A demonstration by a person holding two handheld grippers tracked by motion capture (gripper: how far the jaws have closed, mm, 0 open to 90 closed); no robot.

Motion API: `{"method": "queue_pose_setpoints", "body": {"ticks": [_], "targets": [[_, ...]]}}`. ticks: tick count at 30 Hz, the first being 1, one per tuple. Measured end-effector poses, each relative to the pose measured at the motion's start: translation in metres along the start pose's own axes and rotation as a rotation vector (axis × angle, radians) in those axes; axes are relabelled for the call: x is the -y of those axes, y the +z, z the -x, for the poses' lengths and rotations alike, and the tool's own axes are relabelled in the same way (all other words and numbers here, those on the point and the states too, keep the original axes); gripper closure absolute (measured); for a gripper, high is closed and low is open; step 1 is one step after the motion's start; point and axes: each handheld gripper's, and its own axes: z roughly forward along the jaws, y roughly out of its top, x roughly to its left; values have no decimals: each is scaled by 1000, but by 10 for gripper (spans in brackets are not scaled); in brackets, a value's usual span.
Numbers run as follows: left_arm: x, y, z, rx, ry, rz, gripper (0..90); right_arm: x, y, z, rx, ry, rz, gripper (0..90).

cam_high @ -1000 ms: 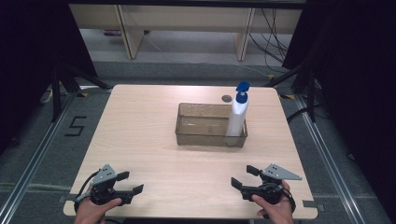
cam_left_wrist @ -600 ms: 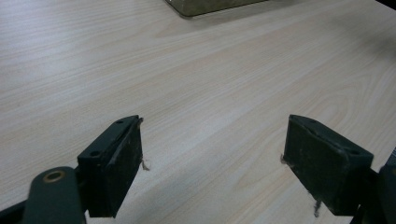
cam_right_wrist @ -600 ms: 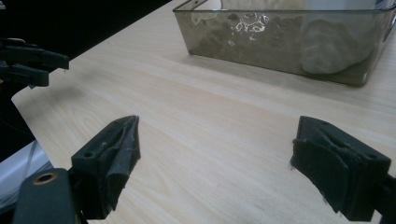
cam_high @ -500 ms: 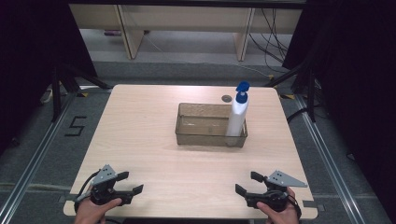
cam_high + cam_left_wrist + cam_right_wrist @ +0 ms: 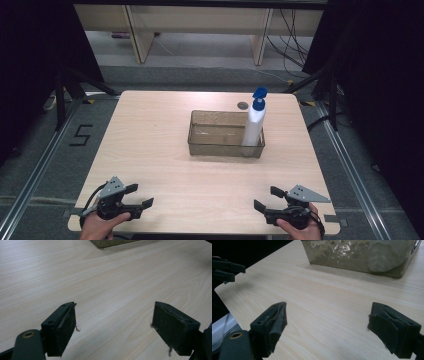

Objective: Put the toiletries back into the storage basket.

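A clear smoky plastic bin (image 5: 200,136) sits in the middle of the light wooden table (image 5: 150,150). A white bottle (image 5: 253,128) with a blue pump top stands upright in the bin's right end; its base shows through the bin wall (image 5: 384,258) in the right gripper view. My left gripper (image 5: 140,195) rests at the table's front left corner, open, with bare table between its jaws (image 5: 113,326). My right gripper (image 5: 268,198) is near the front right edge, open and holding nothing (image 5: 327,322).
A small dark round disc (image 5: 242,105) lies on the table behind the bin. Black stands and cables flank the table on the floor. A floor mark reading 5 (image 5: 81,135) is at the left. The bin's corner (image 5: 110,243) shows far ahead of the left gripper.
My right gripper has drawn back toward the front edge of the table and a little to the right. The left gripper, bin and bottle stay where they were.
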Motion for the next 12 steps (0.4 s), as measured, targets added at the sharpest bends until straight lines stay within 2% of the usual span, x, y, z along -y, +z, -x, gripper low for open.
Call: {"method": "queue_pose_setpoints", "body": {"ticks": [1,3,4,5,12], "targets": [[0,0,0,0,1,0,188,0,1,-1,-19,13,4,155],[0,0,0,-1,2,1,187,1,1,0,-2,-5,8,155],[0,0,0,-1,1,1,186,1,2,0,-8,5,0,155],[0,0,0,-1,3,-1,186,0,0,0,3,-6,-12,155],[0,0,0,-1,0,1,186,1,2,-1,-13,0,-8,155]]}}
